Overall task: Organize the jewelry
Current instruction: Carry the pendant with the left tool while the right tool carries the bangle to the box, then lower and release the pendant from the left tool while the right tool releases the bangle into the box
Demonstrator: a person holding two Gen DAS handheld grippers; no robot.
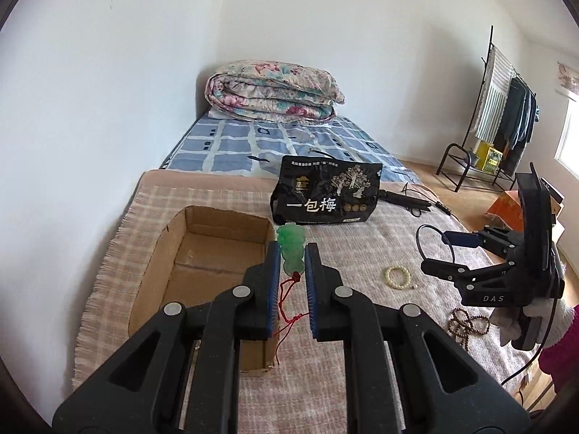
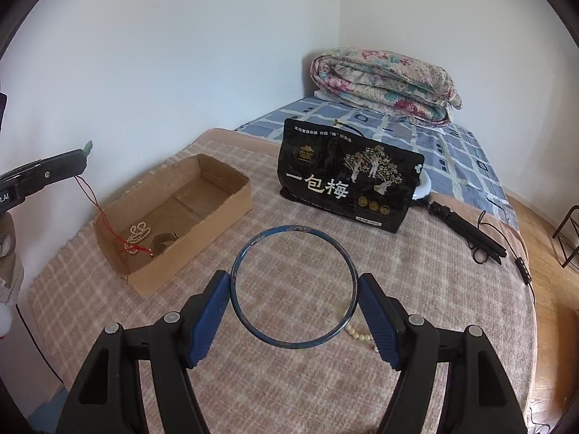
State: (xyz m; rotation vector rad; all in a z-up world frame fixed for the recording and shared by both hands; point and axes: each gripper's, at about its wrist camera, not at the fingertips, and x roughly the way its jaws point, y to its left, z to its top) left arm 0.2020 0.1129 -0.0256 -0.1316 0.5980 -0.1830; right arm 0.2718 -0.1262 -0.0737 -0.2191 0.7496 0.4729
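Note:
My left gripper (image 1: 292,256) is shut on a green jade pendant (image 1: 291,251) whose red cord (image 1: 287,311) hangs down over the right wall of an open cardboard box (image 1: 202,253). In the right wrist view the left gripper (image 2: 81,161) is above the box (image 2: 173,224), and the cord (image 2: 97,209) drops into it beside a pearl string (image 2: 139,235) and a gold piece (image 2: 164,240). My right gripper (image 2: 294,285) is shut on a thin blue bangle (image 2: 294,231), held above the blanket; it also shows in the left wrist view (image 1: 439,249).
A cream bead bracelet (image 1: 397,276) and brown bead strands (image 1: 466,325) lie on the checked blanket (image 1: 362,361). A black snack bag (image 2: 347,181) stands behind, with a black tripod and cable (image 2: 466,231) to its right. A folded quilt (image 1: 271,90) lies at the bed's far end.

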